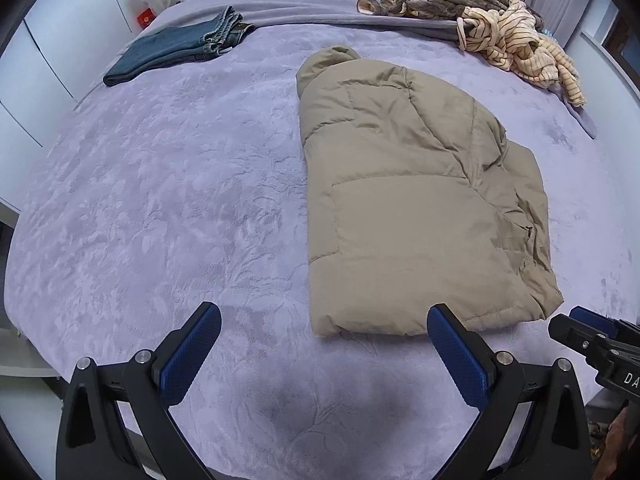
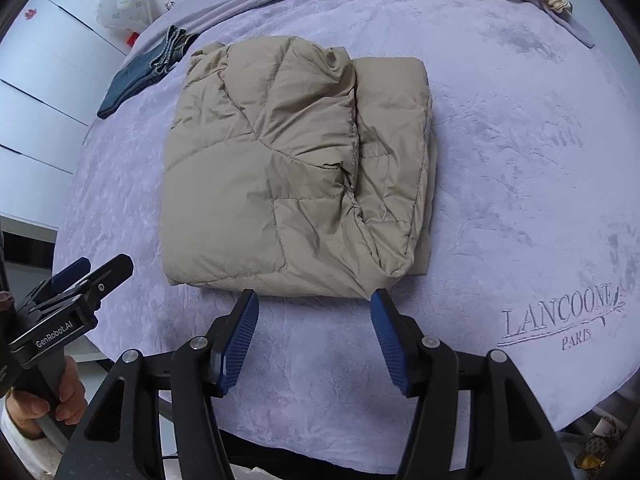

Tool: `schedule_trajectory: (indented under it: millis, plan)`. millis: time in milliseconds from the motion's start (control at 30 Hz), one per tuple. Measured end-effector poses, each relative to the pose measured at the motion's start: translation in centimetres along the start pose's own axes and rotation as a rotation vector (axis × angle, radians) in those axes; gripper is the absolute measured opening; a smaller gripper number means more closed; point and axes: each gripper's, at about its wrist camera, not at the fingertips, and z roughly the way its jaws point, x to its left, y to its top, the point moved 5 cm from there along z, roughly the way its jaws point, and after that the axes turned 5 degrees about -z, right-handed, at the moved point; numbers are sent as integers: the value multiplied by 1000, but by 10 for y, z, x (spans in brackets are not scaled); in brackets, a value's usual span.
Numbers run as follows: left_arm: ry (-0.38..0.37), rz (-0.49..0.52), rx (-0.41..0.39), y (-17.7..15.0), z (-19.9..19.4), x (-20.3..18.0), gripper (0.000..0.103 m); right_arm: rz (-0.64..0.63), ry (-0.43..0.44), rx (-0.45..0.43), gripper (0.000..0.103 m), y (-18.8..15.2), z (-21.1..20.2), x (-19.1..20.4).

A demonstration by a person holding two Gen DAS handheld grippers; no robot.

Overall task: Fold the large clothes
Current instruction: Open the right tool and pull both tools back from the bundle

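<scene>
1. A beige puffer jacket (image 1: pixel 416 200) lies folded into a compact bundle on a lavender plush bedspread (image 1: pixel 180 200), near the edge of the bed closest to both cameras; its hood end points away toward the head of the bed.

2. The left gripper (image 1: pixel 324 320) hangs over bare bedspread with its blue-padded jaws spread wide and nothing between them; its right fingertip sits just in front of the jacket's near hem, and whether it touches the fabric cannot be told.

3. The right gripper (image 2: pixel 314 300) also stands apart, jaws open and empty, its two fingertips just short of the jacket's near edge in the right wrist view.

4. In that same view the jacket (image 2: pixel 296 176) shows a sleeve or side panel folded over its top, the seam running lengthwise down the bundle.

5. A person's hand (image 2: pixel 48 396) grips the handle of the left gripper at the lower left of the right wrist view.

6. Folded blue jeans (image 1: pixel 180 50) rest well apart from the jacket, toward the far left of the bed.

7. A heap of striped cream and brown clothes (image 1: pixel 492 28) sits unfolded at the far right, beside a turned-back grey blanket (image 1: pixel 320 12).

8. Embroidered lettering (image 2: pixel 560 316) reading "LANCOONE PARIS" marks the bedspread's near right corner.

9. White cabinet doors (image 2: pixel 36 92) line the wall left of the bed.
</scene>
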Motion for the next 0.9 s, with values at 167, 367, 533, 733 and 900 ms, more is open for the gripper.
schedule_trajectory:
  millis: [167,367,533,733,900]
  plan:
    - [6,-11,-20,-11,-18,-7,103,-16,-24,-24,69,-6,-17,-6]
    - [11,-17,-39,-24,-38,-10,103,-47,-48,-61,79,-11,-37,-5]
    - [14,-23,-46,-35,-49,-9,103,-62,-55,-88,79,-17,-50,-2]
    - [21,-35,-81,-43,-72,-7,103,-82,-78,-163,84,-20,-72,2]
    - [23,-44,-108,-48,-90,-5,103,-88,-83,-204,87,-25,-86,6]
